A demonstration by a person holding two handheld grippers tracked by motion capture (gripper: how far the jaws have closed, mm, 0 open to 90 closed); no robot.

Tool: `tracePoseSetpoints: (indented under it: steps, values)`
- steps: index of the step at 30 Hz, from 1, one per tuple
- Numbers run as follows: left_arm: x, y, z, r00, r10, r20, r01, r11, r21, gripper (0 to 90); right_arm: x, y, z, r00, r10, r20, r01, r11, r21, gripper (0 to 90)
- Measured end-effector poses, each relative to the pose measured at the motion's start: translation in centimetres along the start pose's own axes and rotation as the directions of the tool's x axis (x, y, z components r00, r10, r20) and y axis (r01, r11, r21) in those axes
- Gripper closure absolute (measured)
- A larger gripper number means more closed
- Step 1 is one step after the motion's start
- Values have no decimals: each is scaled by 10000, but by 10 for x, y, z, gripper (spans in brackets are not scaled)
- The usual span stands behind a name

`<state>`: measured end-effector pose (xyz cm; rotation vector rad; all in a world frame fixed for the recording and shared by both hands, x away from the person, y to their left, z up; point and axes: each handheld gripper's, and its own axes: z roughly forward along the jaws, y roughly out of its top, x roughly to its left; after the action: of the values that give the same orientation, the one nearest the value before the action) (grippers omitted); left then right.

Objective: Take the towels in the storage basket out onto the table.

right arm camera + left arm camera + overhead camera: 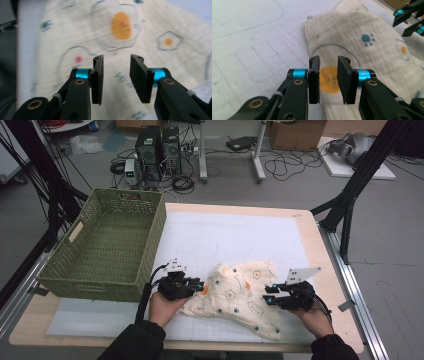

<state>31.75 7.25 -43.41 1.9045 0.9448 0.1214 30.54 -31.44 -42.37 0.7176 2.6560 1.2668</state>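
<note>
On the white mat (225, 235), both tools' jaws stand apart over the printed cloth (240, 295).

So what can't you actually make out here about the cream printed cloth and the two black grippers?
- Cream printed cloth: its left edge, high view, hidden behind the left gripper.
- Its print: right gripper view, smeared by blur.
- Right gripper: jaw gap, high view, too small.
- Green woven basket: near inside wall, high view, hidden by its own rim.
</note>
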Motion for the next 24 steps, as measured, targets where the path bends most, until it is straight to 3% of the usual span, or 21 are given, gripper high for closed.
tracePoseSetpoints:
  steps: [4, 9, 13, 15, 21, 24]
  values:
    - [3, 7, 15, 10000, -66, -75, 66, 10000, 63, 673, -17, 1, 11, 9994, 159, 319, -162, 9998, 100, 601]
    - [0, 9, 34, 9980, 360, -515, -301, 9934, 1104, 639, -24, -2, 22, 9982, 147, 588, -189, 9973, 716, 607]
    - [-5, 8, 38, 9898, 976, -1035, -843, 9885, 1253, 738, -23, -2, 22, 9976, 71, 682, -117, 9976, 680, 635]
    - [-4, 9, 38, 9888, 981, -1122, -835, 9882, 1281, 806, -23, -3, 23, 9974, 84, 718, -134, 9976, 684, 649]
    - [-5, 9, 37, 9879, 1030, -1157, -878, 9877, 1296, 877, -24, -5, 23, 9970, 224, 745, -263, 9983, 517, 777]
    - [-6, 9, 33, 9809, 1127, -1585, -921, 9870, 1319, 881, -25, -6, 23, 9983, 300, 503, -324, 9984, 460, 871]
